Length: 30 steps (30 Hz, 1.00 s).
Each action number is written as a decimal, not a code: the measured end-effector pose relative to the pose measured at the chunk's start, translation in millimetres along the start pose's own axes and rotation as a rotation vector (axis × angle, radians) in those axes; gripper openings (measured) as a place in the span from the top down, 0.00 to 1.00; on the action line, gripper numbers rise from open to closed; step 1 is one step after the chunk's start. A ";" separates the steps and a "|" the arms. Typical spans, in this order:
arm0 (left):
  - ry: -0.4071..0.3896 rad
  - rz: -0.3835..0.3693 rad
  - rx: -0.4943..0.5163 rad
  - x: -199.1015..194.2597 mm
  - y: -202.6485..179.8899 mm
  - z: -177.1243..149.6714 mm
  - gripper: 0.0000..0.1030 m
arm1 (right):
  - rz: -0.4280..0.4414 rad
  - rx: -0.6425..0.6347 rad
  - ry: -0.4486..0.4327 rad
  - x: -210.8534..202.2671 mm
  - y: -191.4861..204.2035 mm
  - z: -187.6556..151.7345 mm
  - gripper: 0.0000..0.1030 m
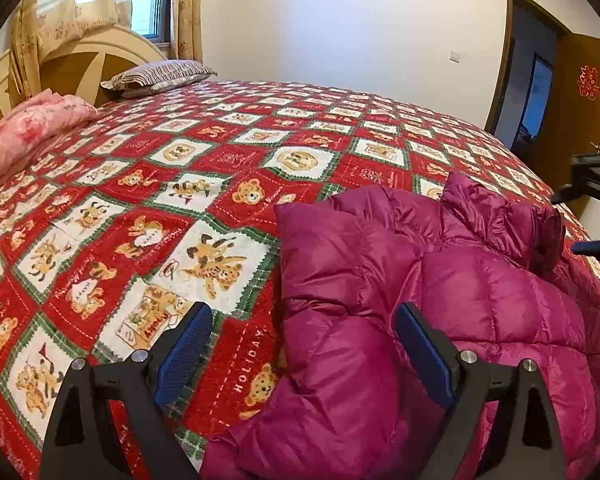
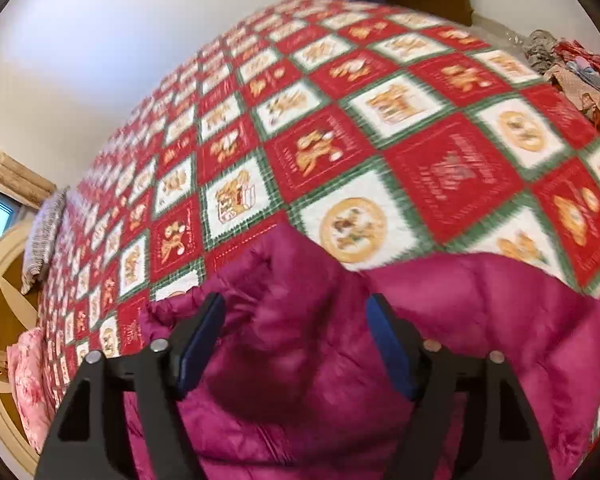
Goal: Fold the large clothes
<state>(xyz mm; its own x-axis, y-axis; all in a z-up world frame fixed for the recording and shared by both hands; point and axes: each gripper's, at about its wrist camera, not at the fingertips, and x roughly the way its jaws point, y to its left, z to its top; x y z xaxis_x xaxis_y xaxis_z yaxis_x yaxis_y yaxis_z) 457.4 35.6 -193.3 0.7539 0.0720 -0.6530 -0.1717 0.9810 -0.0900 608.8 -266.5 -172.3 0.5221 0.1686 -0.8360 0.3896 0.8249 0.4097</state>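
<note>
A magenta puffer jacket (image 1: 440, 304) lies crumpled on the bed near its front edge. My left gripper (image 1: 304, 322) is open just above the jacket's left part, with its left finger over the quilt and its right finger over the jacket. My right gripper (image 2: 296, 316) is open above a raised fold of the jacket (image 2: 300, 340), with nothing between its fingers. The right gripper also shows in the left wrist view (image 1: 596, 216) at the far right, beside the jacket's collar end. The right wrist view is blurred.
The bed carries a red, white and green teddy-bear quilt (image 1: 204, 168). A pink folded blanket (image 1: 24, 128) and a striped pillow (image 1: 160, 74) lie by the headboard. A pile of clothes (image 2: 572, 68) sits past the bed's far corner. An open door (image 1: 536, 80) is at the right.
</note>
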 end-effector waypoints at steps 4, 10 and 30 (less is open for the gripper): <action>0.021 -0.008 -0.005 5.9 0.1 -0.2 0.10 | -0.055 -0.036 0.095 26.3 8.5 -4.0 0.27; 0.031 -0.011 -0.011 8.3 1.3 -1.1 0.10 | -0.051 -0.107 0.085 -2.3 -9.6 -20.8 0.81; -0.092 -0.142 0.135 -46.1 -43.1 51.9 0.10 | -0.067 -0.272 -0.279 -26.5 -67.6 -94.5 0.85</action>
<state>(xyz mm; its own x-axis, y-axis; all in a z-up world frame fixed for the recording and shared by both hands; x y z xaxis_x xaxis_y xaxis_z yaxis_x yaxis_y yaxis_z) 462.9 -0.6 -120.3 0.8205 -0.0582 -0.5686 0.0220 0.9973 -0.0704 496.9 -275.7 -212.3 0.7034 -0.0126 -0.7107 0.2340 0.9482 0.2148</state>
